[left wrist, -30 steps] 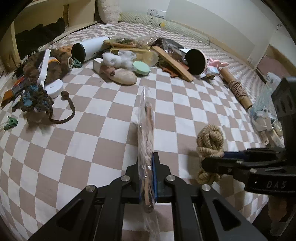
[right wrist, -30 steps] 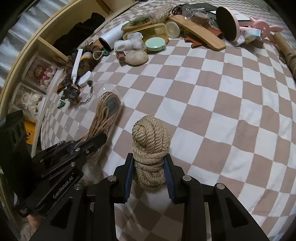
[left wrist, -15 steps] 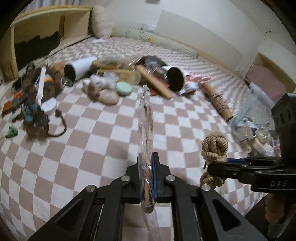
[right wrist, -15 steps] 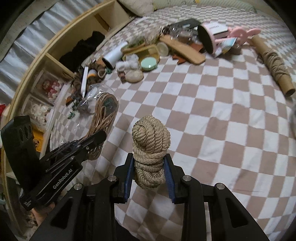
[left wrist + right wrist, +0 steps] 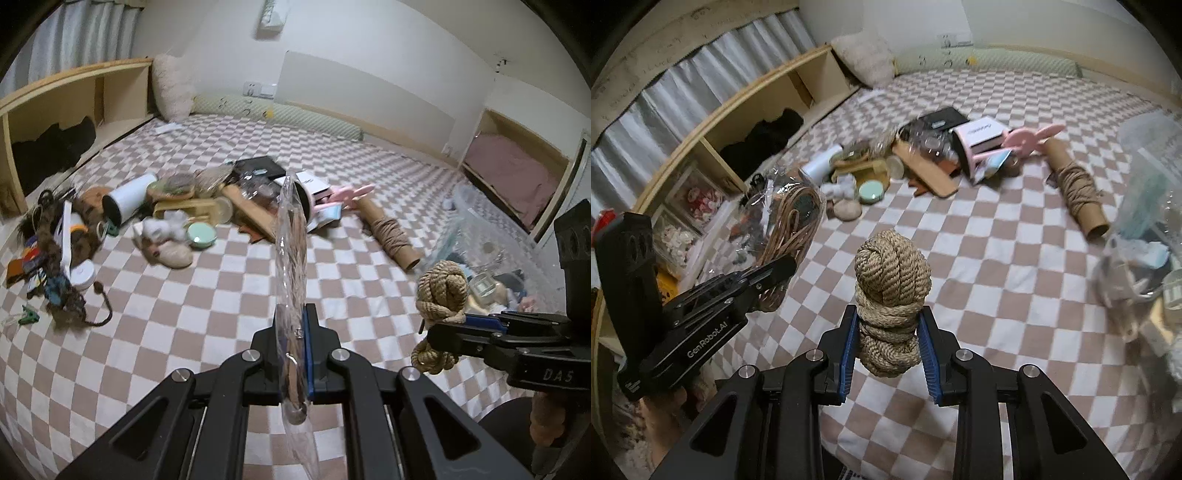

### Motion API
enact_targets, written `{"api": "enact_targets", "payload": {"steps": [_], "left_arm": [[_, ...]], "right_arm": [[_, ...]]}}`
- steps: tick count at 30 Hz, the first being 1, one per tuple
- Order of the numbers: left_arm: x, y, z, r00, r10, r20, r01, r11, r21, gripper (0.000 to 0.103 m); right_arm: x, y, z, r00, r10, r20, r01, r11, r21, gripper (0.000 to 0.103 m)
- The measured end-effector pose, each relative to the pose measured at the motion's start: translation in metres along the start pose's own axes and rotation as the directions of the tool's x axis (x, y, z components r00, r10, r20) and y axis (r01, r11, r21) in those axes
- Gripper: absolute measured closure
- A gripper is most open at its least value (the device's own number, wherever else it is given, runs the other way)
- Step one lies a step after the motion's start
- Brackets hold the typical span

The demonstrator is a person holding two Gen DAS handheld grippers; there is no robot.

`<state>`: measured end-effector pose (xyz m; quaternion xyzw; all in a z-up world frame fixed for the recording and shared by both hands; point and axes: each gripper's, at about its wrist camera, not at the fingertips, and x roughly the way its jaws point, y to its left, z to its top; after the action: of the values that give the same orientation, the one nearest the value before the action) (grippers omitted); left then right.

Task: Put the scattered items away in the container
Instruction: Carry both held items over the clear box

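- Carrying stuff to the box, by the look of it: both grippers are up off the bed w/ things in them.
- Left gripper [image 5: 291,332] is pinched tight on a clear bag of cord [image 5: 790,225], held on edge.
- Right gripper [image 5: 889,332] is squeezed on a knotted rope ball [image 5: 892,280], knot sticking up past the tips.
- Clear container [image 5: 491,236] sits at the right side of the bed, w/ some small bits inside already.
- Next, I think: swing both over the container's open top, then let go. Rope ball is nearer it.
- More things lie in a heap far back & at the left: white tube [image 5: 129,197], green round tin [image 5: 201,236], cardboard roll w/ twine [image 5: 391,236], pink bunny toy [image 5: 1030,136].
- Bed has a brown & white checked sheet [image 5: 192,317]. Wood shelf [image 5: 753,118] on the left, white walls.
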<state>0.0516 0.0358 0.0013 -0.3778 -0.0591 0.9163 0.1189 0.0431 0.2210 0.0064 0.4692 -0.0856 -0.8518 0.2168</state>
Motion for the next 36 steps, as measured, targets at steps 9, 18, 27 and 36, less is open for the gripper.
{"api": "enact_targets", "payload": {"steps": [9, 18, 27, 36], "left_arm": [[-0.012, -0.052, 0.021, 0.998, -0.05, 0.027, 0.048, 0.997, 0.057, 0.095], [-0.012, -0.112, 0.041, 0.991, -0.132, 0.029, 0.127, 0.985, 0.121, 0.095], [-0.005, -0.172, 0.061, 0.976, -0.215, 0.033, 0.205, 0.96, 0.192, 0.095], [0.012, -0.234, 0.082, 0.952, -0.303, 0.049, 0.282, 0.926, 0.252, 0.095]], "right_arm": [[-0.062, -0.027, 0.003, 0.991, -0.062, 0.116, 0.061, 0.998, 0.009, 0.071], [-0.118, -0.064, -0.005, 0.965, -0.154, 0.213, 0.15, 0.988, 0.033, 0.071], [-0.164, -0.105, -0.009, 0.902, -0.299, 0.311, 0.285, 0.954, 0.088, 0.071], [-0.201, -0.158, -0.016, 0.844, -0.409, 0.348, 0.364, 0.912, 0.189, 0.071]]}}
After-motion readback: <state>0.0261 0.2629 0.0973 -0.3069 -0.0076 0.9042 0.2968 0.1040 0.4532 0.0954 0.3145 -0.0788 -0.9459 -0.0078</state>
